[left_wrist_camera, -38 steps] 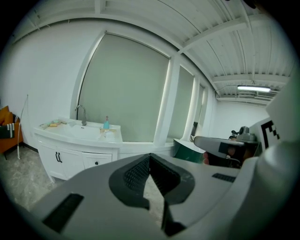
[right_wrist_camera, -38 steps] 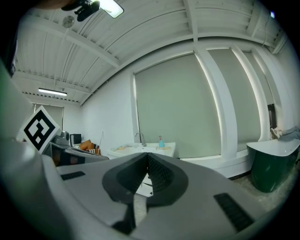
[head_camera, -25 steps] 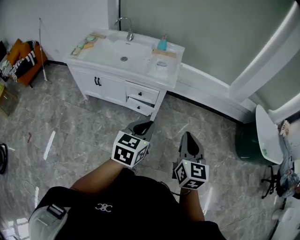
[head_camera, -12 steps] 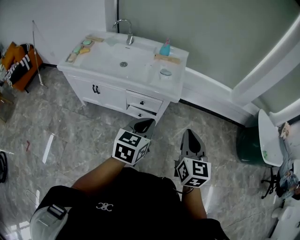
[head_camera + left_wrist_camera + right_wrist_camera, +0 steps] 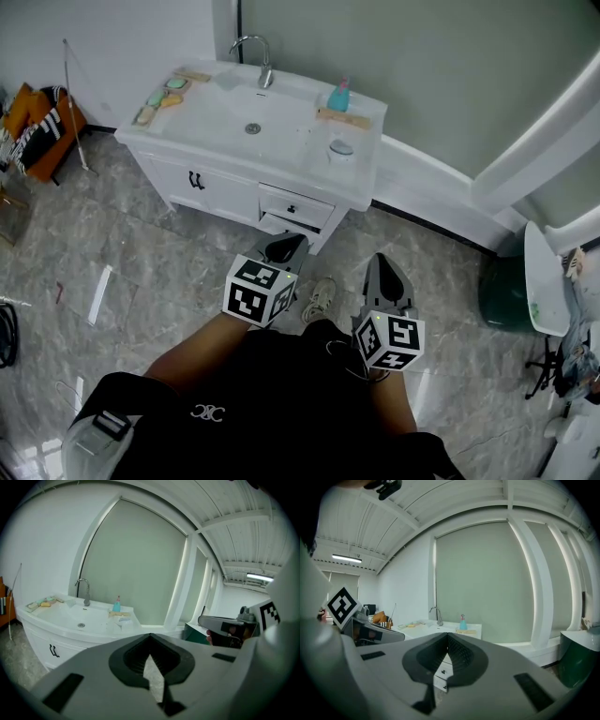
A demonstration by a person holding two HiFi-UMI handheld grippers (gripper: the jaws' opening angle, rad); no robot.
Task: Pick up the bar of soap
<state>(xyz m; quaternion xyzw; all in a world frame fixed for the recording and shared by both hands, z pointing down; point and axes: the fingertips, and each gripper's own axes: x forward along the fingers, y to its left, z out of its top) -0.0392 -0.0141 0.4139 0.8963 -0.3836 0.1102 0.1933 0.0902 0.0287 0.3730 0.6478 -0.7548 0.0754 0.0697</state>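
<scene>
I am watching a person standing on the grey stone floor (image 5: 141,253), a little way back from a white vanity counter (image 5: 361,178). They are holding the left gripper (image 5: 284,249) and the right gripper (image 5: 382,274) out low in front of the body, side by side and well short of the counter. Both grippers are pointing towards it.

The left gripper's fingers (image 5: 117,648) are pressing together with nothing between them. The right gripper's fingers (image 5: 473,651) are likewise meeting at the tips and carrying nothing.

The bar of soap (image 5: 175,83), as far as I can make out at this size, is the small green piece lying at the far left end of the counter. An orange piece (image 5: 169,97) is lying just beside it. Both are sitting well apart from the grippers.

A chrome faucet (image 5: 263,64) is rising behind the basin (image 5: 225,112). To its right a teal bottle (image 5: 338,95) is standing upright. A small round dish (image 5: 341,148) is sitting near the counter's front right corner. A dark green bin (image 5: 502,286) is standing off to the right on the floor.
</scene>
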